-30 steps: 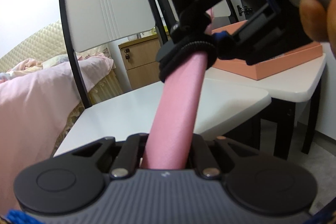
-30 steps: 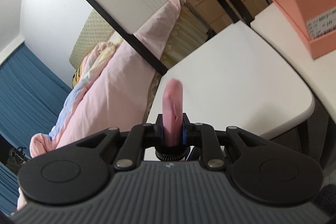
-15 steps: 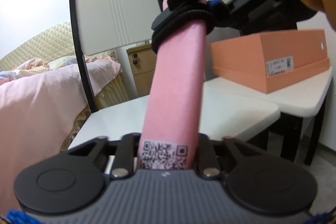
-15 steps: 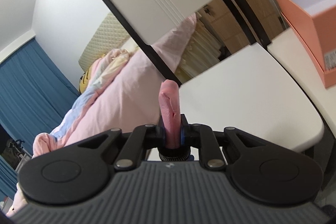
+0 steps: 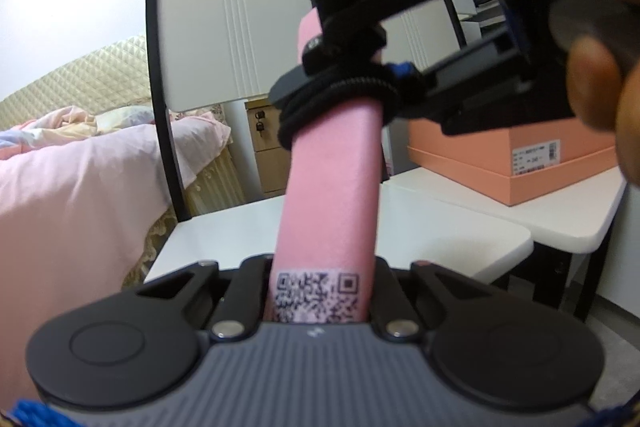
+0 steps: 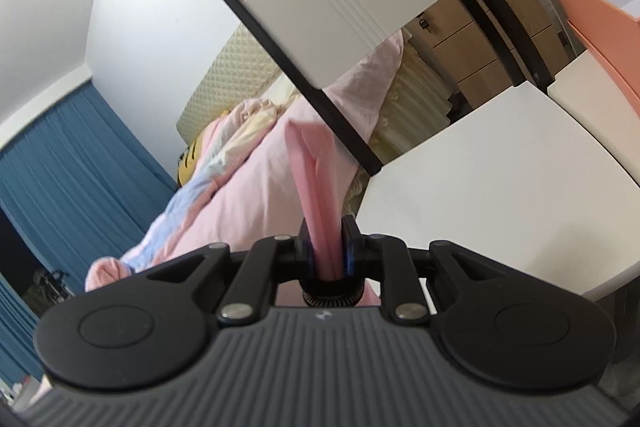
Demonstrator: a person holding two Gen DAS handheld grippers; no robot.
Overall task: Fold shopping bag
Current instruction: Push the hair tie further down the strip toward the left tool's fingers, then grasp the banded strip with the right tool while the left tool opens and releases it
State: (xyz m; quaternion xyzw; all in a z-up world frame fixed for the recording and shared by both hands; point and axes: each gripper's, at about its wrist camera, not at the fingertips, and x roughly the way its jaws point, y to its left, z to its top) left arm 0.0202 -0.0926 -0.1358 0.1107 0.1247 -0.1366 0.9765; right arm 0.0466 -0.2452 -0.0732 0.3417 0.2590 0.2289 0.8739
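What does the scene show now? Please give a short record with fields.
held item: pink rolled bag, with a QR label at its near end
left gripper: shut on the near end of the roll
right gripper: shut on the far end
black elastic band: around the roll near the right gripper
background: white chair, orange box

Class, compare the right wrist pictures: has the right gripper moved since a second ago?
Yes. The right gripper swung left: the orange box slid toward the right edge, and more blue curtain shows.
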